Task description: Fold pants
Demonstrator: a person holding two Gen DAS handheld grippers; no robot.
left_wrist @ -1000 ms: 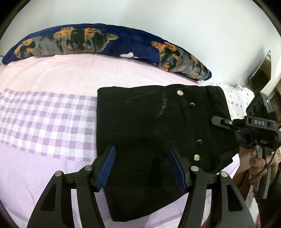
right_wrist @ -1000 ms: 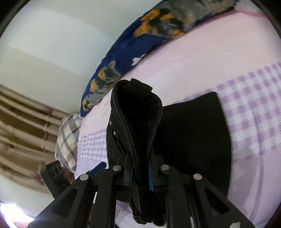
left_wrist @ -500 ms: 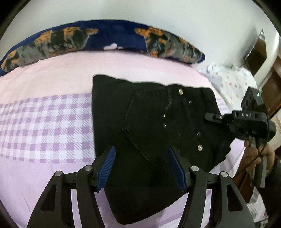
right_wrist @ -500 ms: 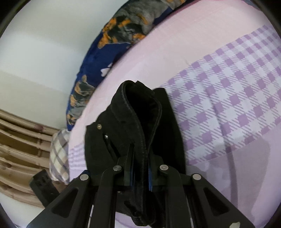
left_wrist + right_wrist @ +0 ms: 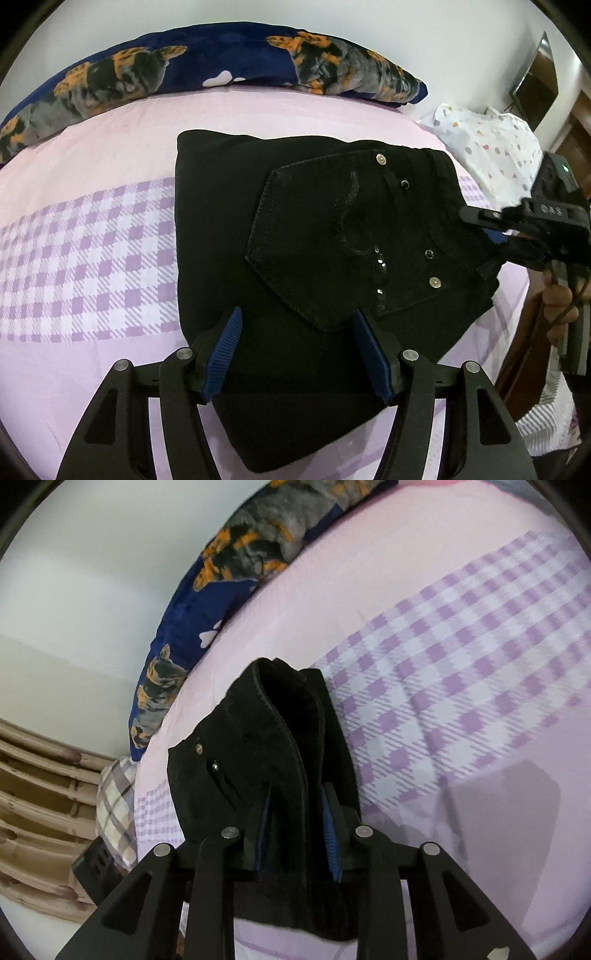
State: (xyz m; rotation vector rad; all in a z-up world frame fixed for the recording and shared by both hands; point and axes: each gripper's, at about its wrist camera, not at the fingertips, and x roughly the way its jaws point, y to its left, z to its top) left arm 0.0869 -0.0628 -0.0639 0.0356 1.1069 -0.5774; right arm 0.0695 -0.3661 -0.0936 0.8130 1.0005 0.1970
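Black pants (image 5: 314, 240) lie folded on the bed, the back-pocket half with its rivets spread on top. My left gripper (image 5: 295, 354) hovers open over the near part of the pants, with nothing between its blue pads. At the right edge of the left wrist view, my right gripper (image 5: 487, 229) is at the waistband. In the right wrist view, the waistband of the pants (image 5: 258, 746) stands between the jaws of the right gripper (image 5: 297, 830). Those jaws are opening, and the right pad (image 5: 330, 834) shows clear of the cloth.
The bed sheet (image 5: 92, 258) is pink with a purple checked band. A dark blue pillow (image 5: 221, 70) with an orange and grey print lies along the far side. A white dotted bundle (image 5: 491, 147) sits at the right, by a person's hand (image 5: 557, 306). A plaid cushion (image 5: 114, 797) lies beside wooden slats (image 5: 37, 775).
The right gripper brought the waistband half down over the folded pants, and its jaws have parted from the cloth. The pocket panel now lies flat. The left gripper drew slightly nearer.
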